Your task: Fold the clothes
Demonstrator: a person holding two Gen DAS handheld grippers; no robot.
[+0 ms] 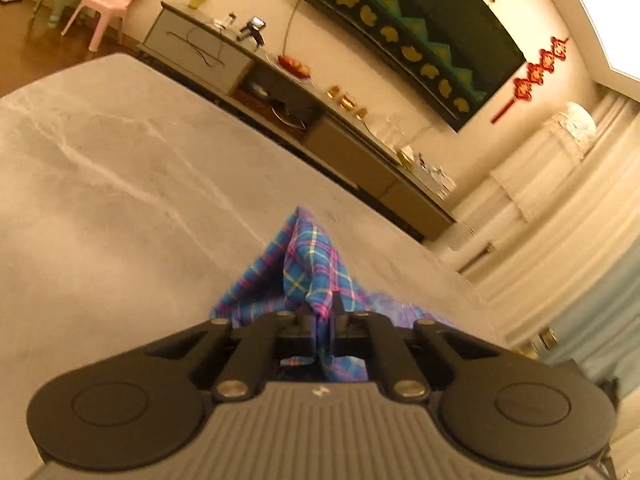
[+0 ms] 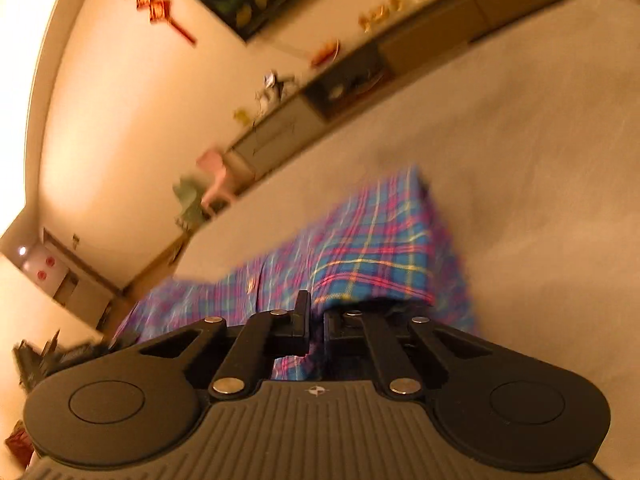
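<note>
Our left gripper (image 1: 320, 312) pinches a bunched ridge of the plaid garment (image 1: 308, 264) at lower centre of its frame; our right gripper (image 2: 316, 316) clamps a folded edge of the same cloth (image 2: 360, 252), which trails toward mid-frame over the grey table (image 2: 540, 200). We should keep both pinches firm and level, carrying the edge across evenly so it lands square. Both tools tilt steeply, horizons slanting.

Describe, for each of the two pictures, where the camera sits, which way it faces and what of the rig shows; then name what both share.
Left wrist: on the left gripper, facing forward along fingers shut on the plaid garment, over the grey marble table.
Right wrist: on the right gripper, facing along fingers shut on the same plaid garment.
Shared: garment, table, sideboard, pink chair.
</note>
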